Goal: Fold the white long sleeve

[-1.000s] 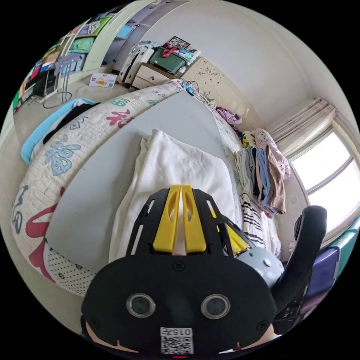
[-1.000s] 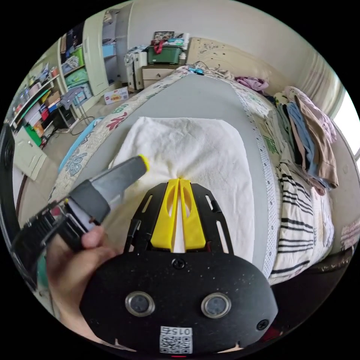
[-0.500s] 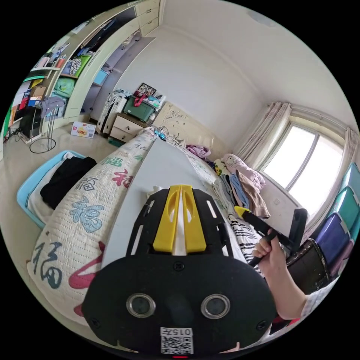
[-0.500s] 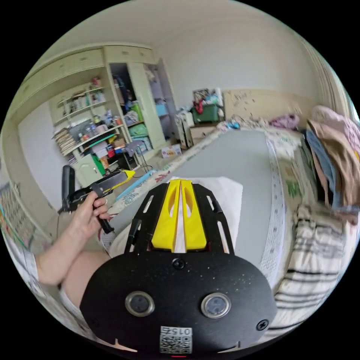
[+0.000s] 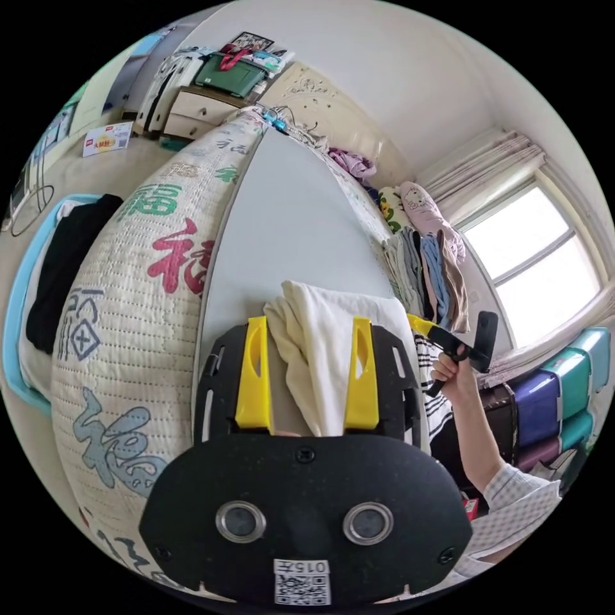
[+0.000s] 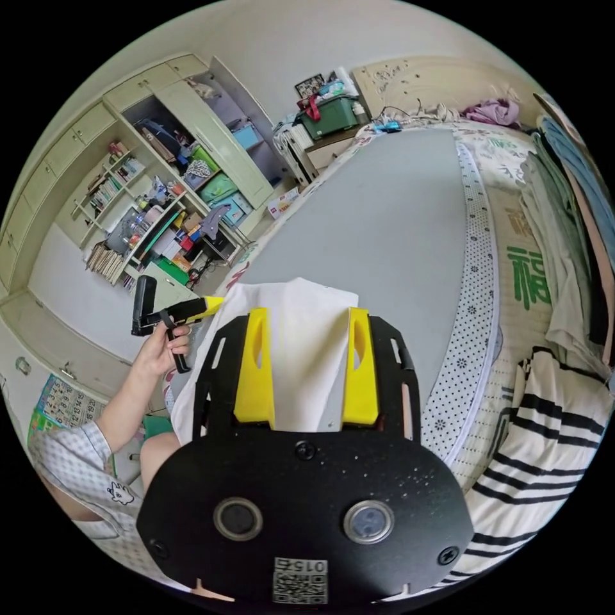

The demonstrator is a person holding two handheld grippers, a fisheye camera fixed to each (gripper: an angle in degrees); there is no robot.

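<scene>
The white long sleeve (image 5: pixel 320 346) lies folded in a compact bundle on the grey mat (image 5: pixel 282 211) near the bed's close edge. My left gripper (image 5: pixel 309 323) stands open, its yellow jaws wide apart on either side of the bundle as seen from above, not pressing it. In the right gripper view the garment (image 6: pixel 301 333) shows again between the parted jaws of my right gripper (image 6: pixel 308 314), also open. A hand holds the right gripper (image 5: pixel 448 339) off the mat's right side, and a hand holds the left gripper (image 6: pixel 179 312) off the left.
A pile of clothes (image 5: pixel 429 269) lines the window side of the bed, with a striped cloth (image 6: pixel 544 416) nearer. A patterned quilt (image 5: pixel 128 269) drapes the other side. On the floor sits a blue tub (image 5: pixel 19 333) with a black garment. Shelves (image 6: pixel 160 211) stand along the far wall.
Both grippers were shut on the white fabric a second ago; now both jaws are open and the garment lies released on the mat. The hands have drawn apart and back.
</scene>
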